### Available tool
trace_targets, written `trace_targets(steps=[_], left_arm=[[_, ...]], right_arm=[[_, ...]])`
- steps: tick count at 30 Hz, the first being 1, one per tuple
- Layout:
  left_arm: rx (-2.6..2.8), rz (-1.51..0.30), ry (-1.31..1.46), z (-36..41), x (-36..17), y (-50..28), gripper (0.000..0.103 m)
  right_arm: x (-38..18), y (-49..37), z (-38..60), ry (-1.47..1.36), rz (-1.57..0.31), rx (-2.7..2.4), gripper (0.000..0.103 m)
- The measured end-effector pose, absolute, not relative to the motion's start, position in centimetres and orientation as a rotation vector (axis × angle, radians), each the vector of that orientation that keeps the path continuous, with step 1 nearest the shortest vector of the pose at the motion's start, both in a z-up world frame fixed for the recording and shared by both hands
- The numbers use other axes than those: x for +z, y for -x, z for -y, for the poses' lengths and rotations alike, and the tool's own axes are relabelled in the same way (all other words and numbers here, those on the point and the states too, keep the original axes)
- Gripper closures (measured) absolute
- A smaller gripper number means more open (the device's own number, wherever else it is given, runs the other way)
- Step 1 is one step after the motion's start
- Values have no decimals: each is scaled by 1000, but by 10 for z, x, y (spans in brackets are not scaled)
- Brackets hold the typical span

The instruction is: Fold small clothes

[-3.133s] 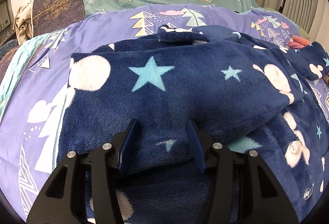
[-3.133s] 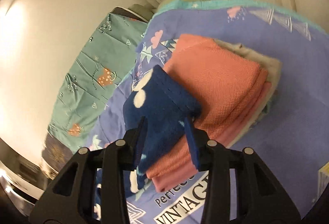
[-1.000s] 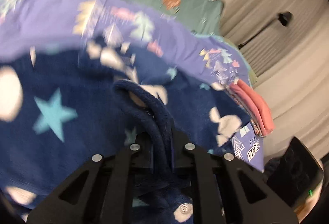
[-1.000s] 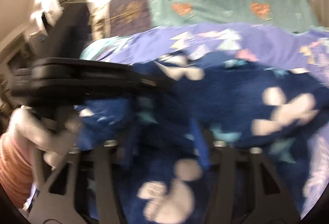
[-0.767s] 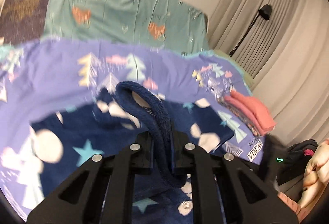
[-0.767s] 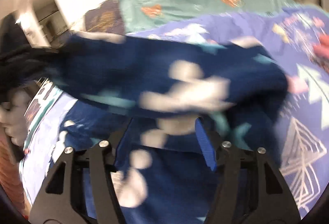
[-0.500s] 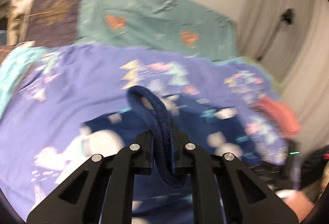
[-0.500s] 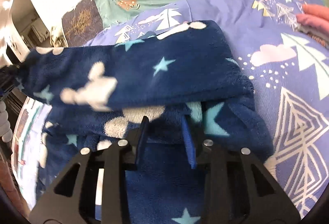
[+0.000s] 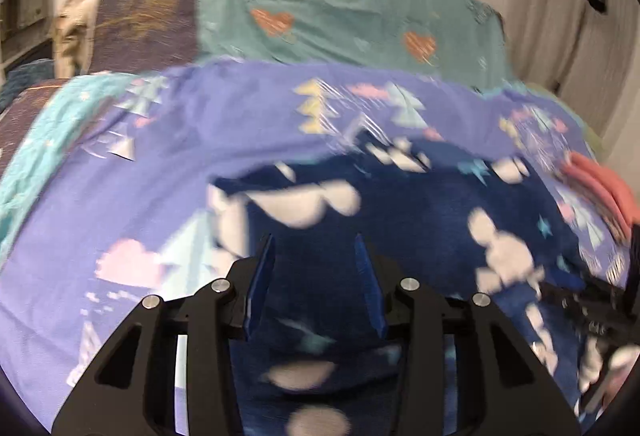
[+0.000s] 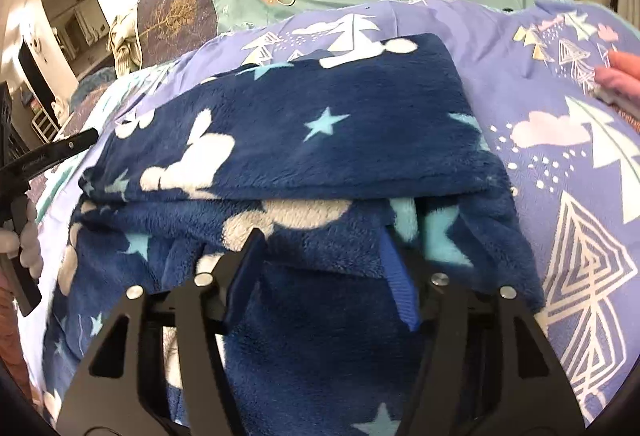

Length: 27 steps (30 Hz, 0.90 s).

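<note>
A navy fleece garment with white shapes and pale blue stars (image 10: 304,139) lies on the purple bedspread, its upper part folded over the lower part. It shows blurred in the left wrist view (image 9: 400,220). My left gripper (image 9: 314,252) is open and empty just above the garment's left part. My right gripper (image 10: 322,240) is open, its fingertips at the edge of the fold, holding nothing. The left gripper's black body (image 10: 48,155) shows at the left edge of the right wrist view.
The purple bedspread (image 10: 560,139) with tree and cloud prints covers the bed. A teal pillow with orange hearts (image 9: 352,7) lies at the head. A stack of folded salmon-pink clothes (image 9: 604,183) sits at the right. Wall and curtains stand behind.
My left gripper let go of the garment's edge it carried and now stands open. My right gripper opened too. The upper part of the garment now lies folded flat over the lower part.
</note>
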<state>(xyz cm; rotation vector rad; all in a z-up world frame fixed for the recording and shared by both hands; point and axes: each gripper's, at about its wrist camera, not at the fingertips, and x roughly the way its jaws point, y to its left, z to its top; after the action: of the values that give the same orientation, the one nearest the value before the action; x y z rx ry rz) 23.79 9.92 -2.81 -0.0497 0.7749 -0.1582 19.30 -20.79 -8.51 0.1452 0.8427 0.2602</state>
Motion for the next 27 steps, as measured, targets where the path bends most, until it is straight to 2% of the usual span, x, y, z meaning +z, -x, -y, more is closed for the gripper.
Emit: trace_targets(steps=[3,7,14,18,21,24,26,27], left_arm=[[-147,-865,-87,-76,-69,-242,45],[-141,-815,-112,-73,-59,-232,44],[-219,-744,-16,-106,-27,-158,37],[-194,-744,46,-128,-33,-108,33],[-161,-740,75,-143,-40,-68,23],[-148,-757,102,-153,-49,-39,22],[-150,-777,123,-157,-56,-24,22],[-154,-787,134,-157,-58,-17,22]], right_arm=[[-85,-191,210,-147,-840,243,54],[-81,-180,220,-171,-860,212,75],[-68,-99,223,-185,-901,387,76],[-69,-45,211,-250,-959,538,76],[-75,-14,200,-332,-1020,640,76],[-73,10,195,-403,-1038,720,76],[-73,24,190,-436,-1059,780,70],[-74,29,188,-439,-1071,796,63]])
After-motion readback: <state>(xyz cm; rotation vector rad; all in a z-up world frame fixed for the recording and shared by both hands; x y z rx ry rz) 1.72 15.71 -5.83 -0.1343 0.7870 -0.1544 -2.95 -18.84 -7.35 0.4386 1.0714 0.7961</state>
